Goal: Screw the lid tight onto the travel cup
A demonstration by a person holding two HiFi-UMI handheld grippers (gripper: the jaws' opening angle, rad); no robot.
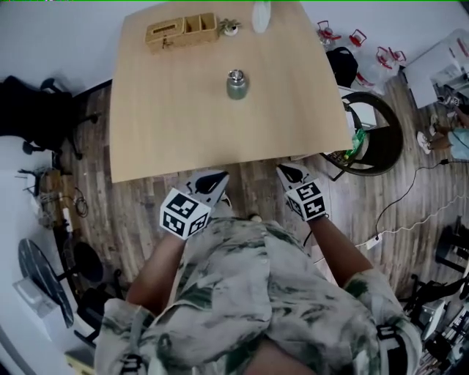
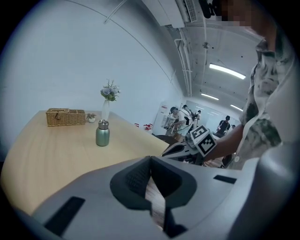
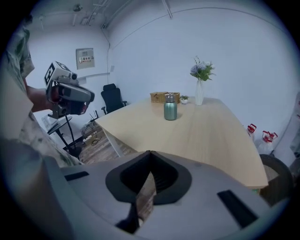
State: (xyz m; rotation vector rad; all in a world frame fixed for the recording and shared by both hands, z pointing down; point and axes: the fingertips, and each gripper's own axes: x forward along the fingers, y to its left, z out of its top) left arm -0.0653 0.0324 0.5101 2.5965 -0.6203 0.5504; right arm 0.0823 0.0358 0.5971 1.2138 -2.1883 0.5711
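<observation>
A green travel cup (image 1: 236, 85) with a silver lid on top stands upright near the middle of the wooden table (image 1: 183, 124). The same cup (image 2: 102, 133) shows far off in the left gripper view, and the cup (image 3: 170, 108) stands in the distance in the right gripper view. My left gripper (image 1: 215, 179) hangs below the table's near edge, held close to the body, shut with nothing in it. My right gripper (image 1: 287, 173) sits beside it on the right, also shut and empty. Both are well short of the cup.
A wicker box (image 1: 179, 31), a small pot plant (image 1: 229, 27) and a white vase (image 1: 261, 16) line the table's far edge. A round black bin (image 1: 381, 132) stands on the floor at the right, a black chair (image 1: 29, 102) at the left. People (image 2: 180, 119) stand in the background.
</observation>
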